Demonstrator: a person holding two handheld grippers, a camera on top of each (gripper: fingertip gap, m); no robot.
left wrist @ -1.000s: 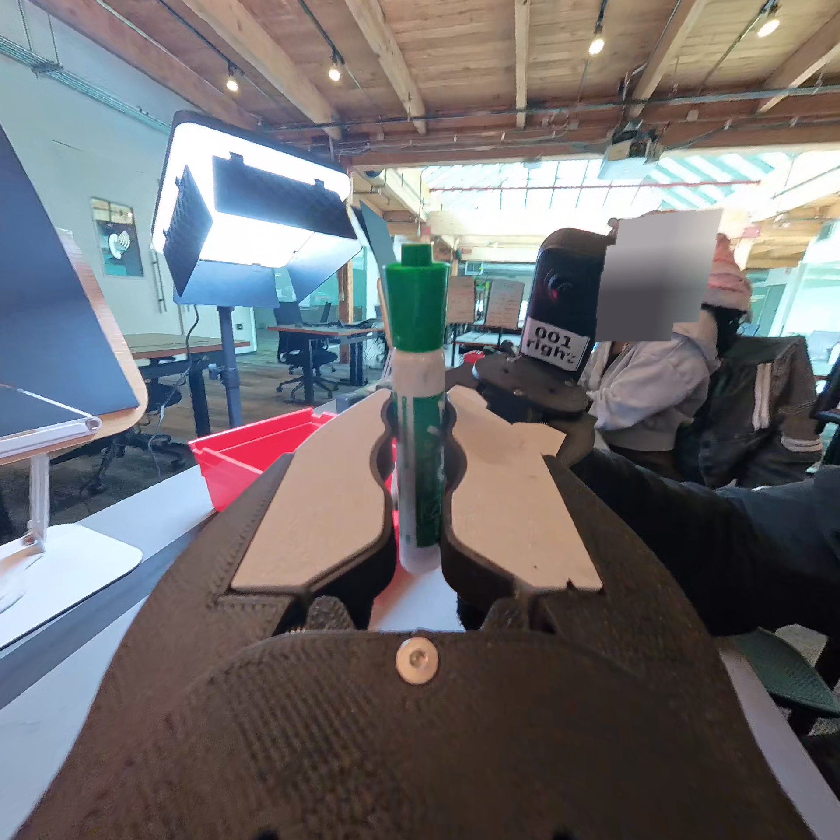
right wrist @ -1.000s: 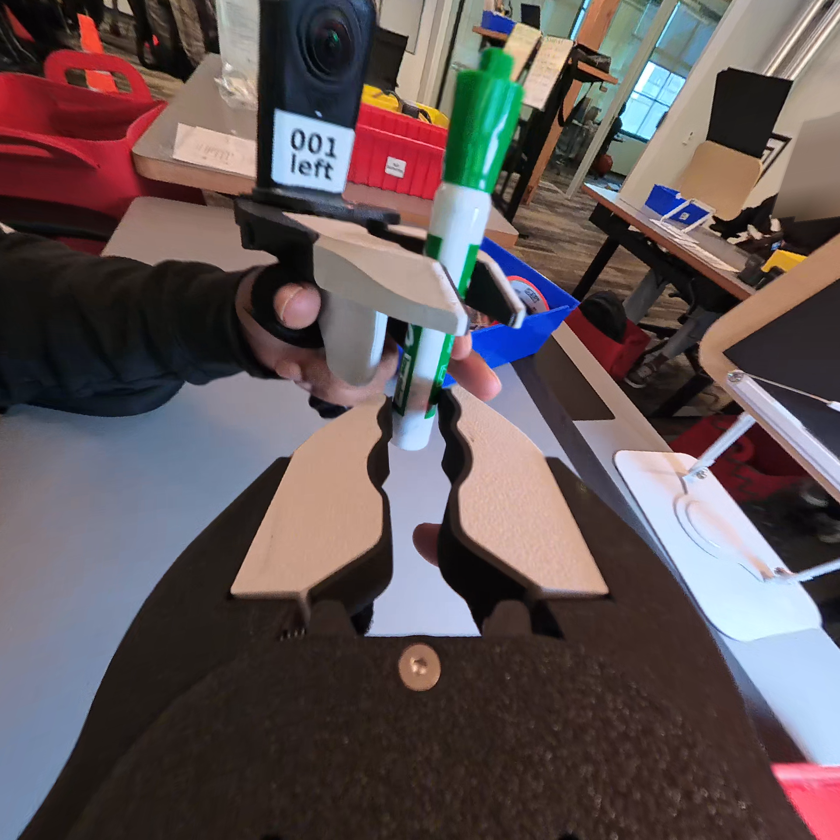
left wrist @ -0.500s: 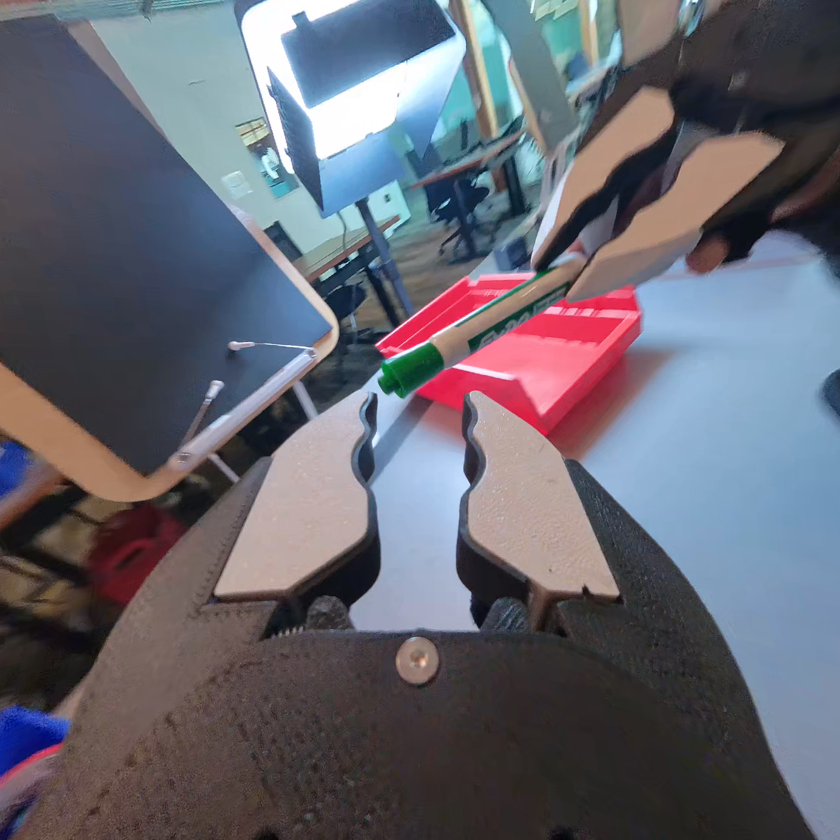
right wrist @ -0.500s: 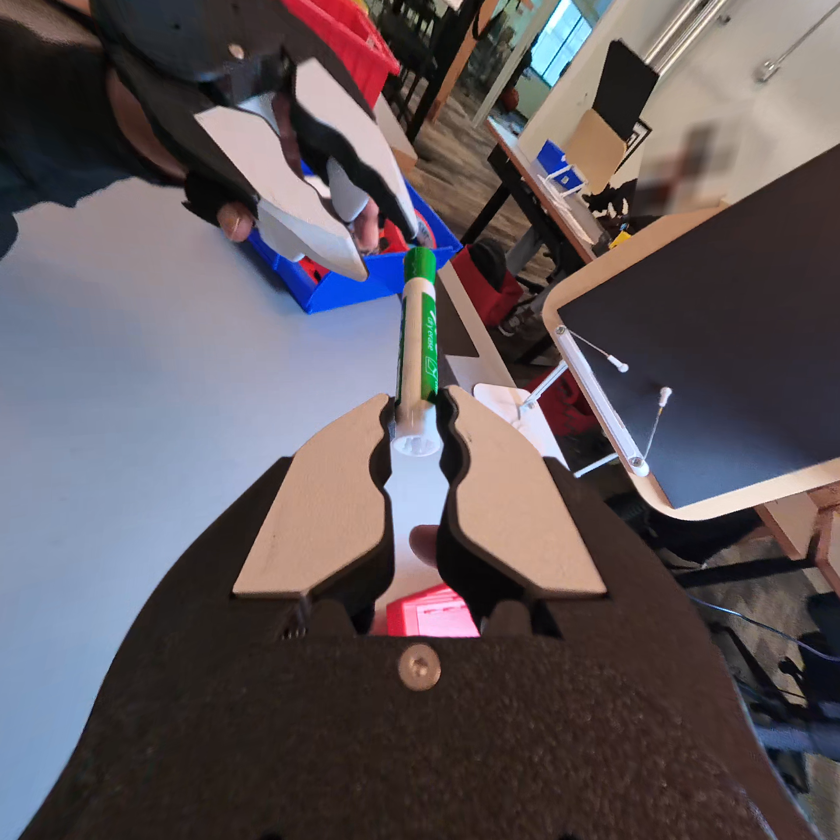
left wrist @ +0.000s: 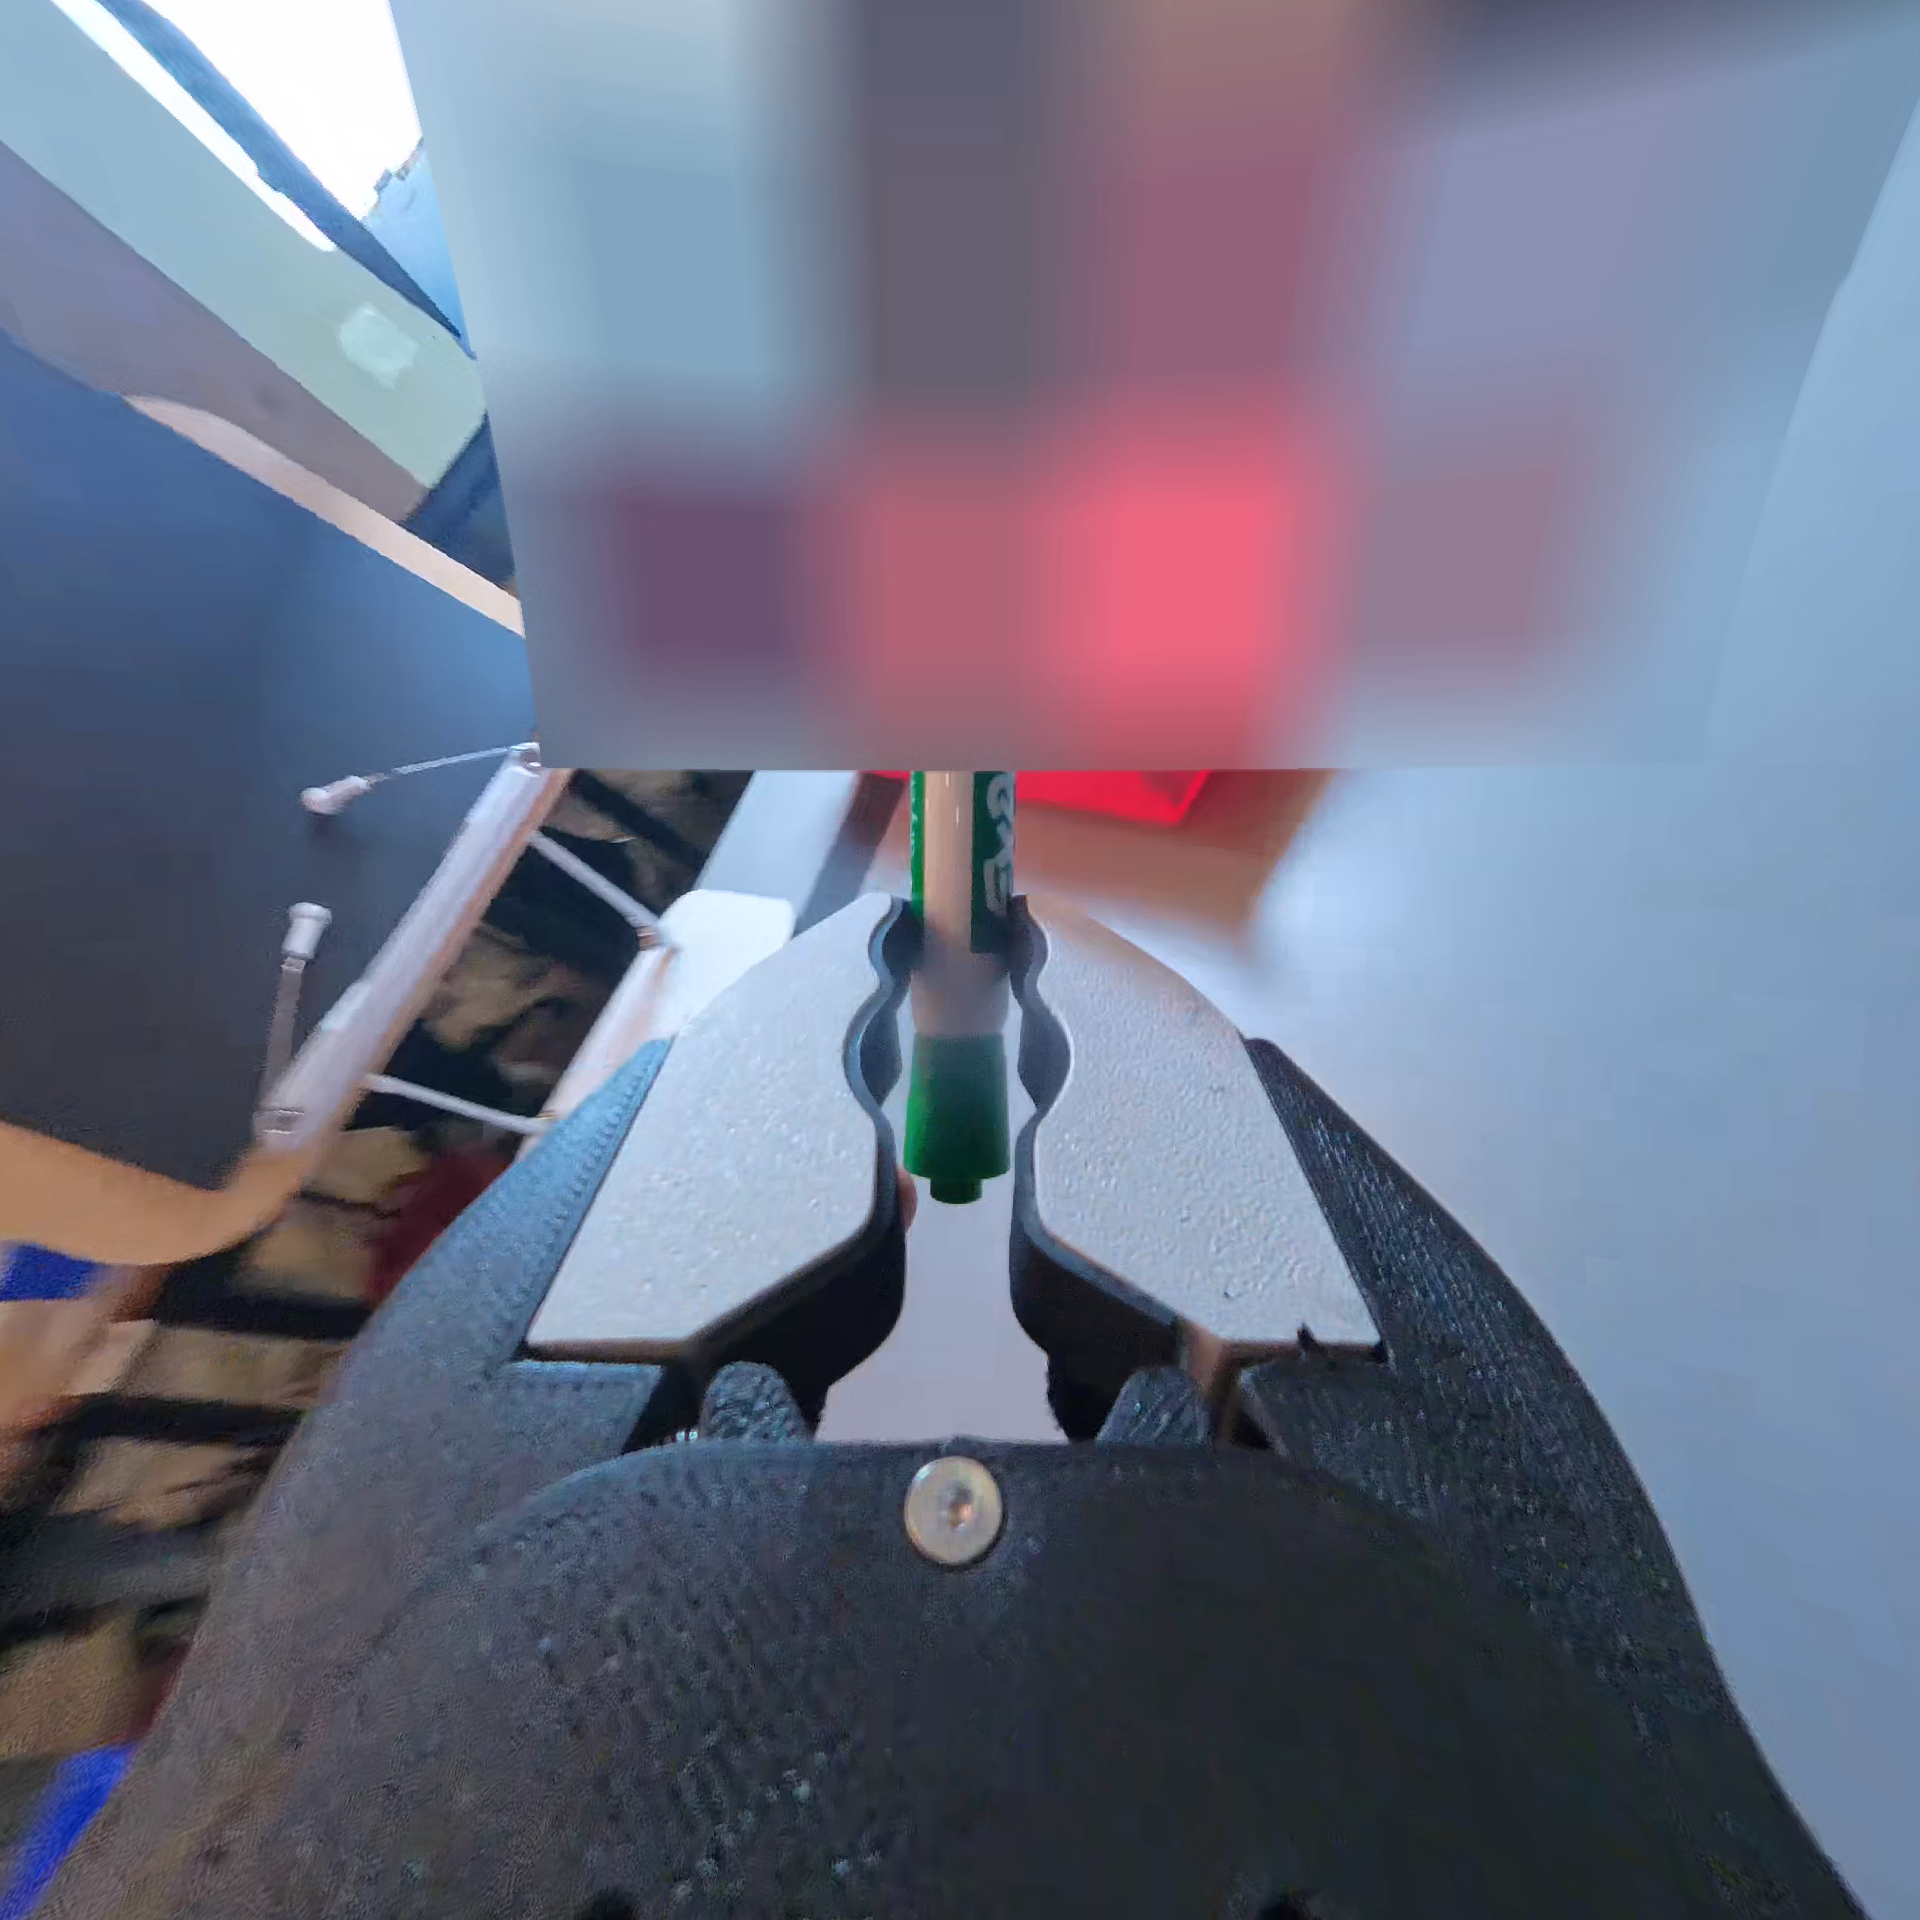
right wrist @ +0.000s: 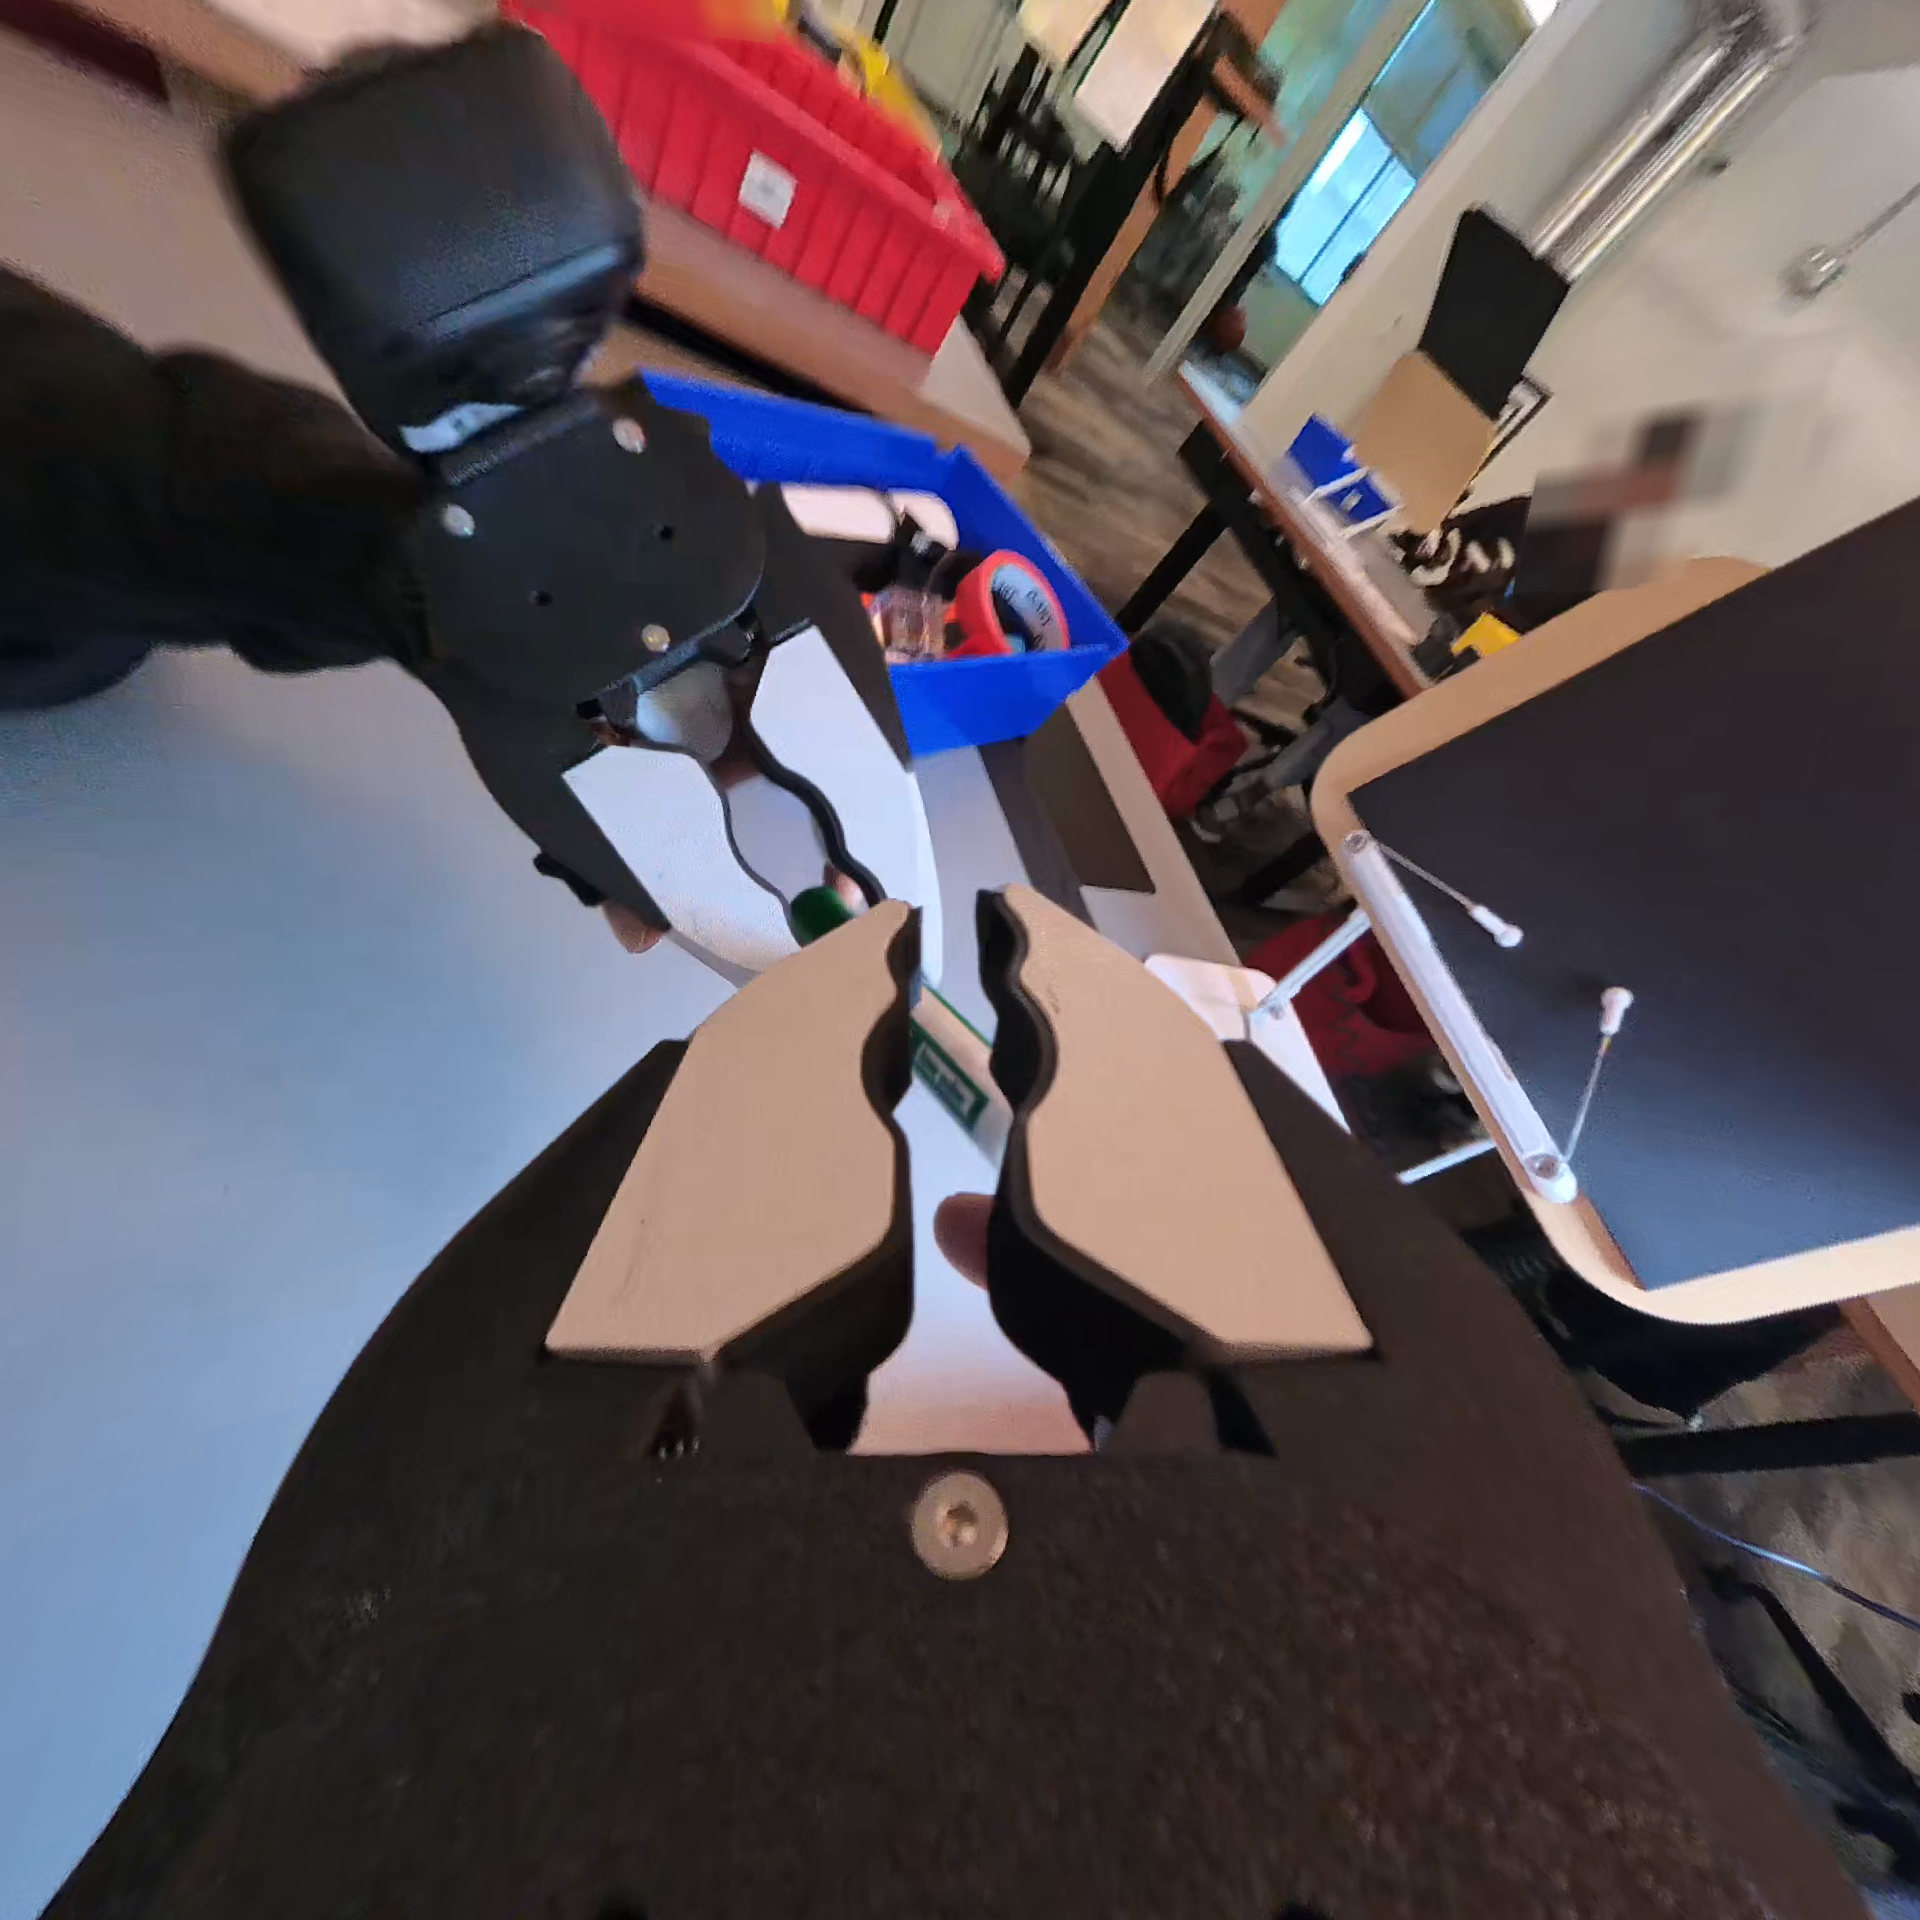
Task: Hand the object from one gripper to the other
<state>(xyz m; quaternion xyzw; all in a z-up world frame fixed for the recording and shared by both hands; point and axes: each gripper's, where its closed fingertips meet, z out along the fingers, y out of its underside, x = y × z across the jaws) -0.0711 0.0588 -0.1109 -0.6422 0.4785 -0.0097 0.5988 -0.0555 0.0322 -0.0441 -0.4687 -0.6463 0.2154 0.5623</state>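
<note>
A green-capped white marker lies lengthwise between the fingers of my left gripper, cap towards the camera. The left jaws are shut on its barrel, and a blurred patch hides its far end. In the right wrist view, the left gripper faces my right gripper tip to tip, with the green cap at its fingertips. The marker runs slantwise beneath the right fingers. The right jaws stand nearly together, with a gap narrower than the marker and nothing gripped between them.
Both grippers hover over a grey table. A blue bin holding tape stands behind the left gripper, and a red bin is farther back. A black board on a white stand rises at the table's edge; it also shows in the left wrist view. My hands' fingertips stand some 8 cm from each other.
The marker went from the left gripper to the right one, then back. The left jaws, open half a second ago, have shut on it. The right jaws have narrowed and no longer hold it.
</note>
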